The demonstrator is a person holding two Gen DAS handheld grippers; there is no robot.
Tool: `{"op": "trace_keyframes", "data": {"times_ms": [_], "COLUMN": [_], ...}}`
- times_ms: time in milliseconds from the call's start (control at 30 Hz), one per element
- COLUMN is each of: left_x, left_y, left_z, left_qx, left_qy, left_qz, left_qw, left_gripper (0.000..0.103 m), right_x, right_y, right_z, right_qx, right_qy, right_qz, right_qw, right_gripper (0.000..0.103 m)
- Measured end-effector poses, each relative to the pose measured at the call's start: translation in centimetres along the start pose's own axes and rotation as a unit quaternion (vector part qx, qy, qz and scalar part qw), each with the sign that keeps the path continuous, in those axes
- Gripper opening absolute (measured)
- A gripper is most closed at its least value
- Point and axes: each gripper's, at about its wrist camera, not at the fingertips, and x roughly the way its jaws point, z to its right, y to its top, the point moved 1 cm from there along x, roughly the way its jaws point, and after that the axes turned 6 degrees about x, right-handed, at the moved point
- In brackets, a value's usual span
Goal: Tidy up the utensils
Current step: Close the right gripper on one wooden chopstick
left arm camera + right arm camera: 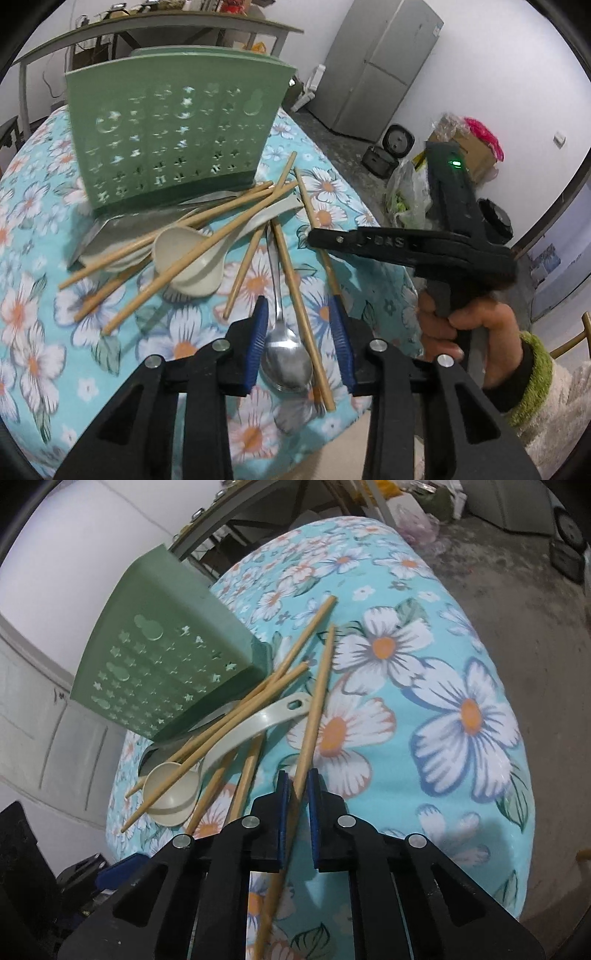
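Surface: round table under a turquoise cloth printed with white and orange flowers (44,206), with a bare concrete floor around it.
Background: tall grey refrigerator (376,62) against a white wall, a dark rice cooker (397,140) on the floor near it, and a long grey workbench (147,27) behind the table.
Holder: green perforated plastic utensil holder (173,129) stands upright on the far part of the cloth.
Pile: light wooden chopsticks (207,243) lie crossed just in front of the holder, several resting over a cream plastic soup ladle (188,258) whose bowl faces up.
Spoon: shiny steel spoon (286,358) lies on the cloth, bowl towards the camera, with one wooden chopstick touching its right side.
Left gripper: left gripper (299,332) has its blue-padded jaws set wide, one on either side of the steel spoon and that chopstick, gripping neither.
Right gripper: right gripper (297,794) has its jaws narrow, closed on a single wooden chopstick (314,709) that runs forward between the pads and slants up over the cloth.
Hand: person's right hand (454,332), in a green-cuffed sleeve, grips the right gripper's handle.
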Motion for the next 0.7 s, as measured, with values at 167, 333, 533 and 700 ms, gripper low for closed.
{"op": "trace_keyframes", "data": {"times_ms": [167,333,533,700], "left_x": [2.7,5.1,6.9,7.2], "left_y": [1.9,3.2,3.9,4.1], "left_z": [-0.3,-0.5,-1.2,-1.3], "left_qx": [-0.002,-0.008,-0.026,-0.039], "left_qy": [-0.008,-0.004,0.007,0.001], "left_qz": [-0.034,-0.064,-0.093,-0.100], "left_qw": [0.9994,0.9979,0.9953,0.9942], "left_gripper": [0.029,0.029,0.026,0.011], "right_x": [-1.2,-1.5,-1.3,-1.7], "right_y": [-0.3,0.1,0.3,0.3], "right_z": [1.0,1.9,2.2,2.6], "right_qx": [0.015,0.030,0.040,0.049], "right_qy": [-0.002,0.000,0.005,0.007], "right_qz": [0.001,0.003,0.004,-0.001], "right_qw": [1.000,1.000,0.999,0.999], "right_gripper": [0.004,0.004,0.004,0.004]}}
